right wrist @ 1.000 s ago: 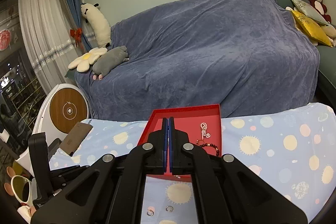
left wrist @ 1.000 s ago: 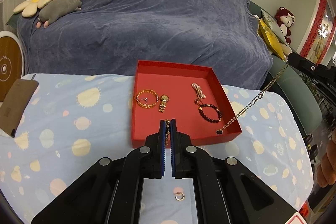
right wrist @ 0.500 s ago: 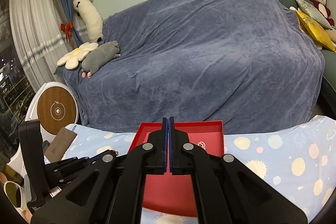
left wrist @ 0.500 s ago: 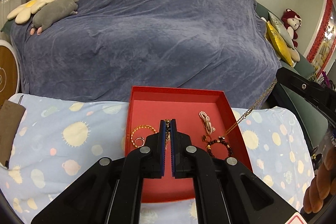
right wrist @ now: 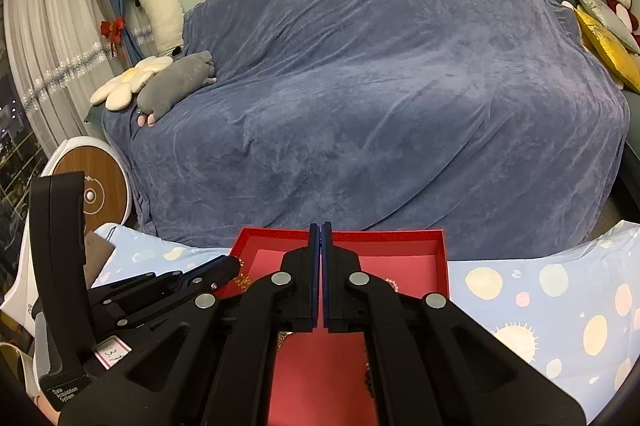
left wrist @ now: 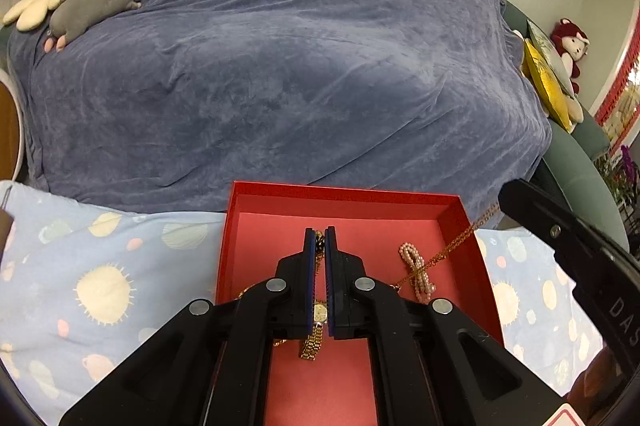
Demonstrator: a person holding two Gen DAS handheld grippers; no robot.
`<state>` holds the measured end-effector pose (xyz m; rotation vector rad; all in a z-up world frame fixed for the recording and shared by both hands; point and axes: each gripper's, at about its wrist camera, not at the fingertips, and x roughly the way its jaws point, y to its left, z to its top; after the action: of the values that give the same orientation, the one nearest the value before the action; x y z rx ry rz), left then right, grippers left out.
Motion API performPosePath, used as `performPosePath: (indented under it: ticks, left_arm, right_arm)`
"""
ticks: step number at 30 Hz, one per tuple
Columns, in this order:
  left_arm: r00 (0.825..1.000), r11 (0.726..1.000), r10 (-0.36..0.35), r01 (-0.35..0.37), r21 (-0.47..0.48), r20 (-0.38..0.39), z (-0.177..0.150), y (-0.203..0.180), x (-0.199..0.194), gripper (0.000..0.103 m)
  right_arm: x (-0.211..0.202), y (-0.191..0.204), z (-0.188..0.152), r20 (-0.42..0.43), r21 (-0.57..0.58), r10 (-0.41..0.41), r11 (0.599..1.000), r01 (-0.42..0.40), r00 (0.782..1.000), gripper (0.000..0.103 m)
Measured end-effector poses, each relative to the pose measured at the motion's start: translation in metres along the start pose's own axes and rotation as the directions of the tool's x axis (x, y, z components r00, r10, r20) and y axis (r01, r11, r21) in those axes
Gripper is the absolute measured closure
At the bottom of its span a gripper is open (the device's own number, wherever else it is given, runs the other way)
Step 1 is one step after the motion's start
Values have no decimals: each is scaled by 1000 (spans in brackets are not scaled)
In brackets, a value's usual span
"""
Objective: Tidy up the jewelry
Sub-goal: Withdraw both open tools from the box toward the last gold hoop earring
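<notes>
**A:** What had changed since a second earlier?

**B:** Both claws had come forward and down over the tray (left wrist: 344,195). Before, the whole tray lay ahead of the left gripper (left wrist: 319,231), with a small ring on the spotted cloth (left wrist: 100,266) under it. Now the tray filled the lower part of both views and the ring was out of sight. The watch (left wrist: 319,312) showed through the gap behind the left claw's tips, and the amber bracelet was almost wholly hidden under that claw.

**A:** And the chain (left wrist: 456,240)?

**B:** Earlier it hung from the right gripper (right wrist: 321,231) with its pendant at the tray's near rim. Now it ran taut from that claw over the right wall into the tray, crossing the pearls (left wrist: 416,266).

**A:** How were the claws set?

**B:** Both pointed down at a slant toward the sofa, the left more steeply. The left was clamped on a gold piece (left wrist: 318,241) with a dark link. I couldn't tell whether that belonged to the same chain. The right claw's pads were closed. Its own view hid the chain, but the left view showed the chain leading to its tip.
</notes>
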<state>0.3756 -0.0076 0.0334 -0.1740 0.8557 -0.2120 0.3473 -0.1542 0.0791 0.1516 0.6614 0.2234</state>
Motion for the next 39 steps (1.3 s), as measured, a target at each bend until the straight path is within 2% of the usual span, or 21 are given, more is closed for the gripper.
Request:
performPosePath:
  ticks: [3,7,8,10,17,19,21,27,33,39]
  left_arm:
    - [1000,1000,15,-14,-25,14,0,6,8,98]
    - [999,999,41,-41,-9,7,-3,11,13,81]
    - [999,999,50,-50,4,13,-5,11,10,81]
    - [998,997,66,-67,31,25,-9,11,5,81]
    - [996,994,79,-83,68,48,-36,5,-33,79]
    - [994,991,100,-103,87,45,-47,0,-46,73]
    - [994,990,99,-103,93,49,-57,-3,-59,72]
    - [994,990,98,-102,101,40,-89,-10,-94,72]
    - [992,984,116,-120,134,39,-117,-21,-120,72]
    - [994,987,110,-112,111,26,-143,-17,-141,70]
  right_arm:
    - [5,-3,-4,-3,3,-1,1000,1,1000,100]
    - [3,-12,-11,-3,22,8,1000,-8,1000,95]
    - [1,-14,-13,1,25,10,1000,-10,1000,89]
    - [-6,-16,-19,4,27,15,1000,-15,1000,86]
    - [-46,-17,-49,-3,37,34,999,-34,999,86]
    - [-60,-15,-57,-5,44,43,998,-43,999,86]
    - [-74,-13,-66,-5,51,52,997,-51,999,86]
    - [-111,-1,-88,-13,33,54,998,-53,998,85]
    - [-146,7,-109,-4,12,50,999,-50,999,81]
    - [-166,4,-138,-20,53,58,997,-57,998,80]
